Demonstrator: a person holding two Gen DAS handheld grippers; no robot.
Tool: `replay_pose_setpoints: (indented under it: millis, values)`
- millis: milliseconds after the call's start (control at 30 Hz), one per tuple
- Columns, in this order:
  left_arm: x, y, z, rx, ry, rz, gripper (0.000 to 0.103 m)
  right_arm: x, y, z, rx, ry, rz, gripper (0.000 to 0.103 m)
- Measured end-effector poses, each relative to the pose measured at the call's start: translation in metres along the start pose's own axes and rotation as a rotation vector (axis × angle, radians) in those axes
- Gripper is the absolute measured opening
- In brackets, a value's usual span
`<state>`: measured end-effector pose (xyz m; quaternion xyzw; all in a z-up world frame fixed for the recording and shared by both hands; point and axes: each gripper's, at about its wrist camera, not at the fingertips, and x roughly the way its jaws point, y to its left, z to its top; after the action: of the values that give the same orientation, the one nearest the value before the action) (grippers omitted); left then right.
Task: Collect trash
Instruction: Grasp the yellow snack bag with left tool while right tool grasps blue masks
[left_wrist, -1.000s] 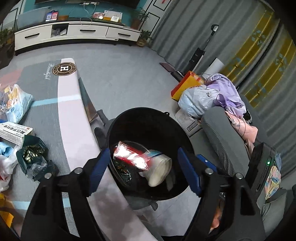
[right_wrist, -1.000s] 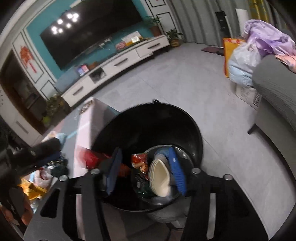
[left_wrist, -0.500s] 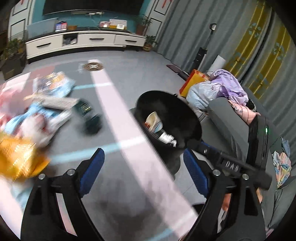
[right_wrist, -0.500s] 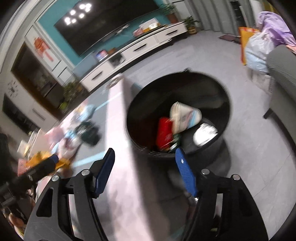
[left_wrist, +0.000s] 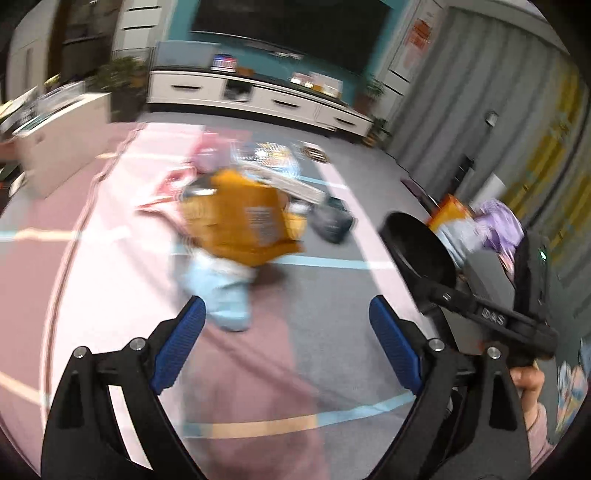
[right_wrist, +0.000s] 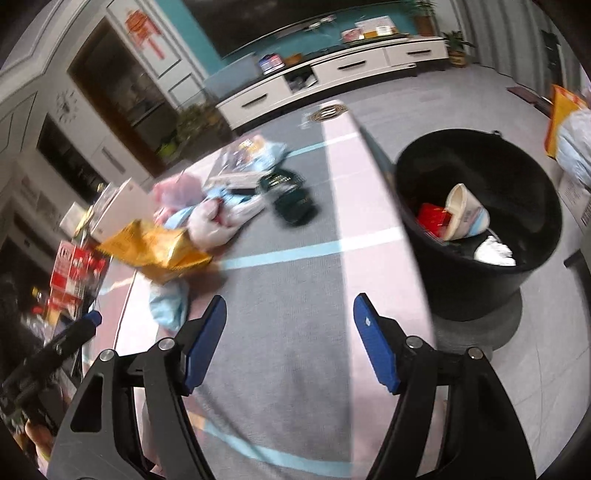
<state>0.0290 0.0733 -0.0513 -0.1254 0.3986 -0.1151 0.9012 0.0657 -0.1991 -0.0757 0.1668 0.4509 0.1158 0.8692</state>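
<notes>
Both claws spread wide and empty: left gripper (left_wrist: 286, 341) and right gripper (right_wrist: 288, 338) aimed at crumpled orange snack bag (right_wrist: 155, 247) and pale wrappers (right_wrist: 218, 218) heaped on grey-and-pink rug (right_wrist: 295, 280); round black plastic bin (right_wrist: 480, 229) alongside, part-filled, presumably parked within reach for quick drops.

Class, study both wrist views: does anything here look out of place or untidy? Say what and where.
Yes. Loose trash lies heaped on the table: an orange bag, a light blue wrapper and dark green packets. It belongs in the black bin beside the table, which already holds a tipped paper cup. Both grippers' jaws are open and empty.
</notes>
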Motion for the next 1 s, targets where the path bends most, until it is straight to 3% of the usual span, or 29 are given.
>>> replay_pose_setpoints:
  millis: [167,367,667,867,933,967,1000]
  values:
    - [-0.005,0.040,-0.007,-0.119,-0.002,0.046,0.090,0.012,0.026,-0.006,-0.042,0.036,0.015,0.072]
    - [0.001,0.058,-0.006,-0.205,0.000,0.020,0.091,0.024,0.052,-0.016,-0.127,0.065,0.018,0.074]
    - [0.026,0.024,0.029,-0.161,-0.027,-0.019,0.091,0.034,0.052,-0.019,-0.134,0.084,0.016,0.074]
    - [0.058,0.005,0.054,-0.158,-0.034,0.061,0.090,0.036,0.045,-0.016,-0.124,0.084,0.017,0.074]
    - [0.069,0.006,0.059,-0.171,-0.023,0.088,0.067,0.038,0.043,-0.016,-0.125,0.091,0.017,0.074]
    - [0.072,0.008,0.060,-0.175,-0.017,0.100,0.043,0.040,0.043,-0.017,-0.126,0.096,0.019,0.074]
    - [0.076,0.012,0.061,-0.180,-0.004,0.109,0.027,0.041,0.043,-0.017,-0.128,0.098,0.020,0.074]
